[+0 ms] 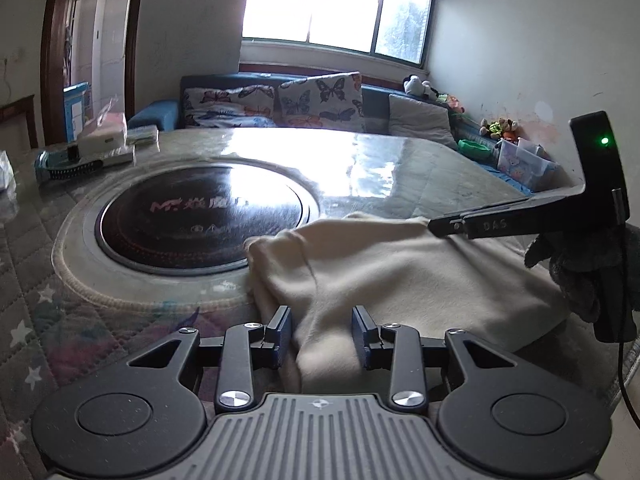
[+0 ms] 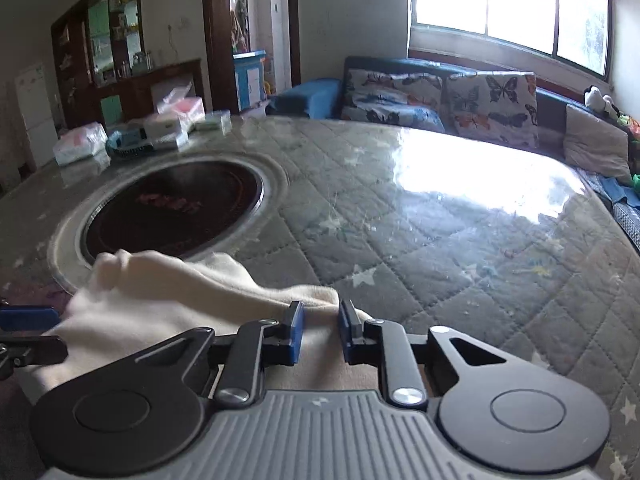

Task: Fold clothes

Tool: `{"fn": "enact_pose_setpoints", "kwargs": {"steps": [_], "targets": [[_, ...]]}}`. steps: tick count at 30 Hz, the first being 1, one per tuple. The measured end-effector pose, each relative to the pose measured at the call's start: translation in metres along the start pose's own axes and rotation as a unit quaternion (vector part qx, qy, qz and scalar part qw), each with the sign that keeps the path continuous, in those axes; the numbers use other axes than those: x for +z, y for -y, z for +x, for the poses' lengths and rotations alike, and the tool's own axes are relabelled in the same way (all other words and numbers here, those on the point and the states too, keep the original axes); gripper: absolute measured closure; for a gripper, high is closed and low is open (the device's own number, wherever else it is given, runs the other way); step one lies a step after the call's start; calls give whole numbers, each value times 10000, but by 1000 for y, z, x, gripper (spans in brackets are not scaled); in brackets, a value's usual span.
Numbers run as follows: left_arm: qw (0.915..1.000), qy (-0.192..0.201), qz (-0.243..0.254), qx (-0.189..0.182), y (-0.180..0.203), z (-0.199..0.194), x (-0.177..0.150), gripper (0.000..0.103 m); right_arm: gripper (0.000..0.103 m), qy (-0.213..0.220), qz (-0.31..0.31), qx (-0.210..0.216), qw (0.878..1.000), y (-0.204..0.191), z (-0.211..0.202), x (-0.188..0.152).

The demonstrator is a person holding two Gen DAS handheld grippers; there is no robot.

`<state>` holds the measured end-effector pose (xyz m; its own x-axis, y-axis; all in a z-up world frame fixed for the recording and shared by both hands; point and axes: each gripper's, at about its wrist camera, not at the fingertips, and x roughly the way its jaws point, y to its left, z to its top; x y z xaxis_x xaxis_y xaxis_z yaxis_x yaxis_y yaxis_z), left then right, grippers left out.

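A cream garment (image 1: 400,276) lies bunched on the quilted table, at the near right of the dark round plate. My left gripper (image 1: 322,334) is open, its jaws standing apart over the garment's near edge, with cloth between them. In the right wrist view the same garment (image 2: 168,292) lies at the lower left. My right gripper (image 2: 321,330) is open with a narrow gap over the garment's right edge. The right gripper also shows in the left wrist view (image 1: 520,224), above the cloth's far right side.
A dark round hotplate (image 1: 204,216) is set in the table (image 2: 440,240). Boxes and packets (image 2: 160,132) stand at the far left. A sofa with butterfly cushions (image 2: 440,96) runs behind the table, with toys (image 1: 500,128) at its right end.
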<state>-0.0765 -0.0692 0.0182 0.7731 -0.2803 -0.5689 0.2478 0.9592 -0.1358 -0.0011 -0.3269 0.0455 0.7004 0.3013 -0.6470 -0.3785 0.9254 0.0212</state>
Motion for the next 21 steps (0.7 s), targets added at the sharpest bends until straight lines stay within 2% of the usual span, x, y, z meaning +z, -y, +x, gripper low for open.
{"fn": "enact_pose_setpoints", "kwargs": {"steps": [4, 12, 16, 21], "targets": [[9998, 76, -190, -60, -6, -7, 1, 67, 84, 135, -214, 10, 9997, -7, -16, 3], [9982, -12, -597, -70, -23, -7, -4, 65, 74, 303, -1308, 659, 9887, -63, -67, -6], [9969, 0, -780, -96, -34, -12, 3, 65, 73, 255, -1810, 1092, 9771, -97, -78, -19], [9940, 28, -1091, -9, -52, -25, 13, 64, 67, 254, -2654, 1430, 9532, -142, -80, -32]]}}
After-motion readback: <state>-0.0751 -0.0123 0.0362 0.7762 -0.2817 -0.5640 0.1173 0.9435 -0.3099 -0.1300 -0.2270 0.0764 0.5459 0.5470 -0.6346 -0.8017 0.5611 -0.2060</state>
